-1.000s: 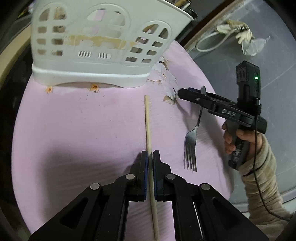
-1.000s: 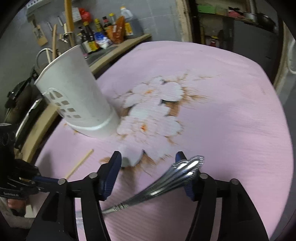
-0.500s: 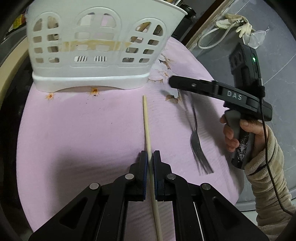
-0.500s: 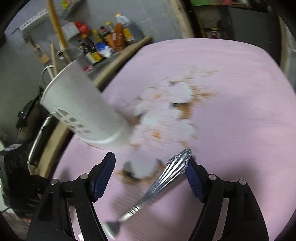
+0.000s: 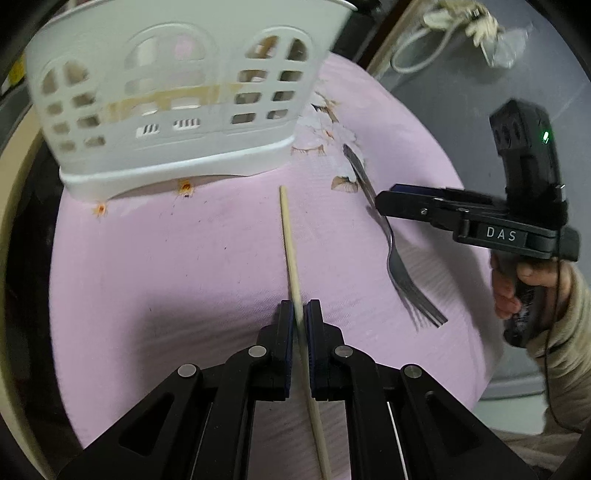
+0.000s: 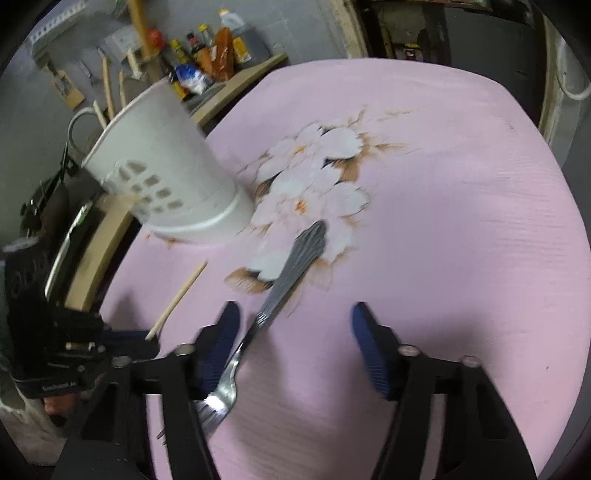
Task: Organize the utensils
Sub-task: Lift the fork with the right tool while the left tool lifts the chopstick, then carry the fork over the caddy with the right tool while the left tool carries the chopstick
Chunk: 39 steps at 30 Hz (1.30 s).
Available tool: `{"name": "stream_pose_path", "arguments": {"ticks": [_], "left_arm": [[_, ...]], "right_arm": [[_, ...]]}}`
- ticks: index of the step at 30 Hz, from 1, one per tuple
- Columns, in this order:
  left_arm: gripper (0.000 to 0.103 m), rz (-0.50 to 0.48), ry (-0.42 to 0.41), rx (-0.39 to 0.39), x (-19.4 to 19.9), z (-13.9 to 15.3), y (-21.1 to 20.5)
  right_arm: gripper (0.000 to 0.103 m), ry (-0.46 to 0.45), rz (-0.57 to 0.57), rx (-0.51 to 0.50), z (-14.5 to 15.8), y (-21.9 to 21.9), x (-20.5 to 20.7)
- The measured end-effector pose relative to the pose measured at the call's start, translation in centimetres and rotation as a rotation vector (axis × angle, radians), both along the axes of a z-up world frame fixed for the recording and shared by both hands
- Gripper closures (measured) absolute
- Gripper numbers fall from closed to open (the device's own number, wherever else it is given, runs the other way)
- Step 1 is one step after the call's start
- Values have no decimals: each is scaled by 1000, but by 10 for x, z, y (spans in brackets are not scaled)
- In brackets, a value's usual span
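Observation:
My left gripper (image 5: 298,310) is shut on a wooden chopstick (image 5: 290,251), whose far tip points at the white slotted utensil basket (image 5: 177,110). To its right a steel fork (image 5: 391,251) lies on the pink cloth, tines toward me. In the right wrist view the fork (image 6: 291,269) lies between the jaws of my right gripper (image 6: 291,321), close to the left finger. Those jaws are closing, with a wide gap to the right pad. The basket (image 6: 166,184) stands at the left, holding sticks, and the chopstick (image 6: 177,299) is below it.
A flower print (image 6: 314,184) marks the pink cloth (image 6: 443,221) beside the basket. Bottles (image 6: 214,55) crowd a shelf beyond the table. A cable and a glove (image 5: 461,22) lie on the grey floor. A hand in a beige sleeve (image 5: 561,325) holds the right gripper.
The fork has swung round on the cloth, its tines now toward the table edge. The right gripper has drawn back along the fork's handle toward its neck. The left gripper still holds the chopstick.

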<state>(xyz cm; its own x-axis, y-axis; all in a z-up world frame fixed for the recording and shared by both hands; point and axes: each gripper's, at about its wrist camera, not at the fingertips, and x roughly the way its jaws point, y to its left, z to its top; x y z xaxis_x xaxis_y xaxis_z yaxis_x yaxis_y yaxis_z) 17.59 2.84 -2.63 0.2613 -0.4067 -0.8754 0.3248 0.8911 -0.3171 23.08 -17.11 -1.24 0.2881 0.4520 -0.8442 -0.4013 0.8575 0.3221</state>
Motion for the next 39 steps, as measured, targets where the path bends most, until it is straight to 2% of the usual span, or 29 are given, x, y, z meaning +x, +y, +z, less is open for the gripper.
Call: {"name": "stream_pose_path", "arguments": {"ticks": [5, 7, 10, 15, 18, 21, 26, 28, 33, 39], "left_arm": [[97, -14, 1, 59, 4, 1, -9], [97, -22, -4, 76, 3, 0, -11], [97, -40, -18, 114, 1, 0, -18], [99, -54, -85, 188, -10, 1, -31], [101, -13, -125, 157, -15, 2, -29], [101, 56, -142, 90, -18, 4, -22], [101, 166, -289, -12, -38, 16, -16], [101, 199, -363, -22, -50, 18, -15], [101, 276, -552, -41, -68, 22, -16], [101, 346, -635, -91, -73, 39, -4]], "right_arm": [[74, 22, 42, -53, -2, 23, -3], [86, 25, 35, -80, -2, 28, -2], [89, 59, 13, -91, -4, 30, 3], [93, 27, 61, -176, 0, 44, -2], [98, 12, 80, -138, 2, 40, -7], [99, -65, 105, -101, 4, 34, -22], [99, -205, 124, -41, 5, 27, -50], [99, -254, 119, -17, 6, 24, -62], [99, -480, 110, -9, 20, 24, -96], [99, -726, 53, 32, 44, 22, -124]]}}
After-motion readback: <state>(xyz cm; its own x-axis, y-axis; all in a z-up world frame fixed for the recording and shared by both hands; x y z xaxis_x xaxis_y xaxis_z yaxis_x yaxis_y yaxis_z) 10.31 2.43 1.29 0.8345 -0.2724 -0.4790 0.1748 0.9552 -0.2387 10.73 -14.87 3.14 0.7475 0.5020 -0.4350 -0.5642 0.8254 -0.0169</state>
